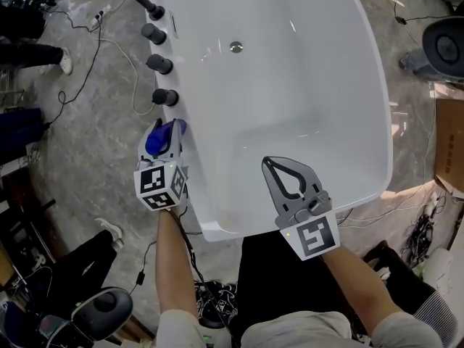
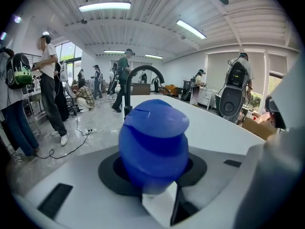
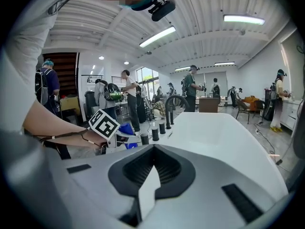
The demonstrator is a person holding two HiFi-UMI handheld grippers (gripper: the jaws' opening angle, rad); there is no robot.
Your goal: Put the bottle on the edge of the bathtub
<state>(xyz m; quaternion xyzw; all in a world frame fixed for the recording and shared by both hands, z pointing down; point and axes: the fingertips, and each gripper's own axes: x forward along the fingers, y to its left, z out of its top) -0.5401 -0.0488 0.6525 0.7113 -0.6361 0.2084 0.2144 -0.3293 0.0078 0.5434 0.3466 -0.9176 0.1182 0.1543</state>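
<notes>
The bottle is deep blue against the glossy white bathtub. Black tap fittings line the bathtub's edge. The left gripper and right gripper are grey, each with black-and-white square markers. The floor beside the bathtub is mottled grey.

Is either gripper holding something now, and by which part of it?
The left gripper holds the blue plastic bottle, its fingers closed on the sides below the rounded cap. The right gripper holds nothing.
</notes>
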